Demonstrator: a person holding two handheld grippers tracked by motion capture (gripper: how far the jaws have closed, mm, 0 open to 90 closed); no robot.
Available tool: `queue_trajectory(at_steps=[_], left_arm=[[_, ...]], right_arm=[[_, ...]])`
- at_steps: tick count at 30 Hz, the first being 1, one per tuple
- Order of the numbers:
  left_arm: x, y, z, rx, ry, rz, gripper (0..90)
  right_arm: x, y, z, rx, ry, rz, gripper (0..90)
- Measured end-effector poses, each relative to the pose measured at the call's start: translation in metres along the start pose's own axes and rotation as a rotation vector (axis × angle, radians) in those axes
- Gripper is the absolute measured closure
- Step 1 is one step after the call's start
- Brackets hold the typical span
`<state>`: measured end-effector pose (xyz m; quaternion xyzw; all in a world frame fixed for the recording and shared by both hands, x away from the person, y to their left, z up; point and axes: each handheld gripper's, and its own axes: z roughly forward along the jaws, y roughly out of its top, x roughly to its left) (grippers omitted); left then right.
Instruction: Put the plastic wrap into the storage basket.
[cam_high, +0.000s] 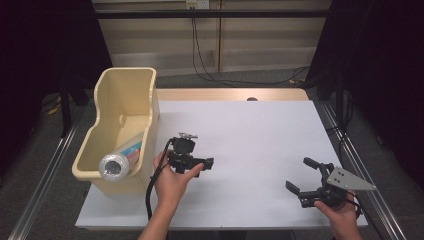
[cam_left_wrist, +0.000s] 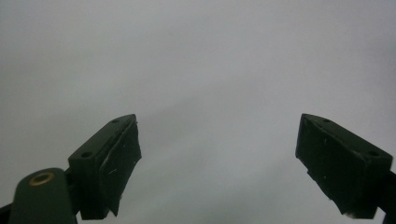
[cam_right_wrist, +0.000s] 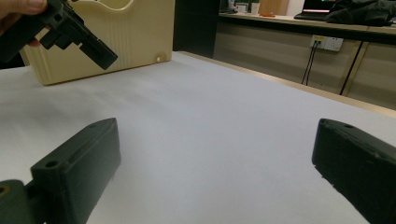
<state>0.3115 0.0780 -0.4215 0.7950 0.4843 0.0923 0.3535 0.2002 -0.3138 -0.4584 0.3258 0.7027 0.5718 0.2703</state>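
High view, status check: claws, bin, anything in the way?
Left claw open, beside the bin. Right claw open, near the table's right edge. Cream bin holds a wrapped roll. Table between them bare.

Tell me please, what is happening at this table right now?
A person sits at a white table with a gripper in each hand. The left gripper is open beside a cream plastic bin; the right gripper is open near the table's right edge. Neither holds anything. A plastic-wrapped roll lies in the bin's near end.
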Motion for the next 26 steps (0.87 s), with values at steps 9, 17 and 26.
queue_trajectory(at_steps=[9, 17, 26], left_arm=[[-0.004, -0.022, -0.001, -0.197, 0.05, 0.114, 13.6], [-0.004, -0.035, -0.006, -0.3, 0.06, 0.15, 13.2], [0.002, -0.037, -0.011, -0.348, 0.066, 0.138, 12.7]], right_arm=[[0.0, 0.0, 0.001, 0.0, 0.0, -0.005, 0.6], [0.001, 0.0, 0.003, 0.002, 0.004, -0.011, 0.6], [0.002, -0.001, 0.004, 0.011, 0.005, -0.01, 0.5]])
